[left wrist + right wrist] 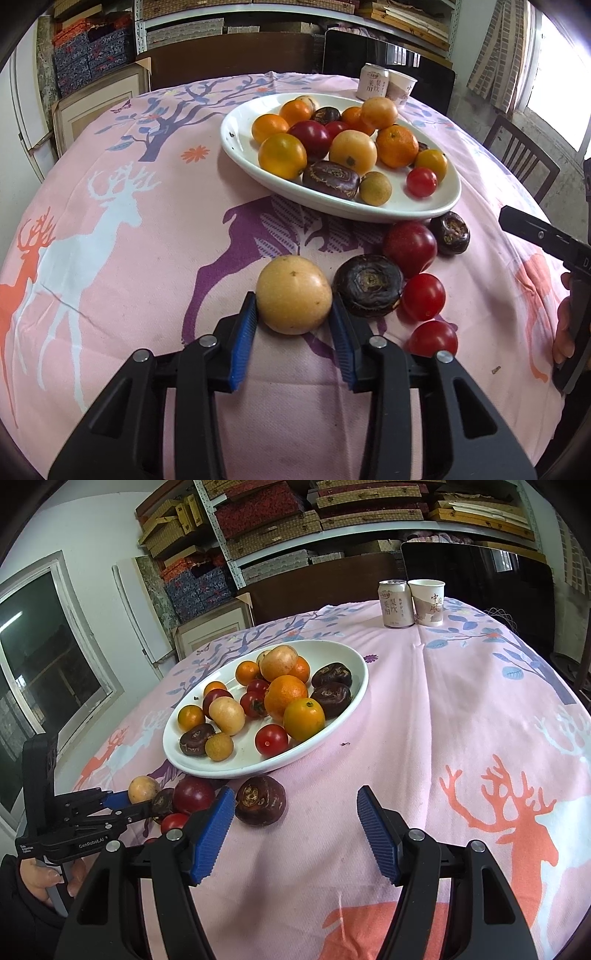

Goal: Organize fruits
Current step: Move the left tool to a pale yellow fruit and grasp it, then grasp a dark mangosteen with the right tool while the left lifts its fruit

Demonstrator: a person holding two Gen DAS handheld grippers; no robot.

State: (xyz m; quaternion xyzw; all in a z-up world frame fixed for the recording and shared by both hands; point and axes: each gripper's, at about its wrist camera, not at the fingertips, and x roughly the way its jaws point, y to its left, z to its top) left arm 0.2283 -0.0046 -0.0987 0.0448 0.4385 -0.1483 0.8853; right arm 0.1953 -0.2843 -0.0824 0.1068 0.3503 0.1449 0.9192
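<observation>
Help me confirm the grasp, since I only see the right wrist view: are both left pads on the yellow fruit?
Observer: Yes. The left gripper has a pad pressed on each side of the yellow fruit.
Operator: Is it lifted?
Observer: No, it appears to rest on the cloth.
Operator: How many loose tomatoes are near it?
Observer: Two tomatoes, one behind the other, both just right of the chestnut that sits against the fruit.
</observation>
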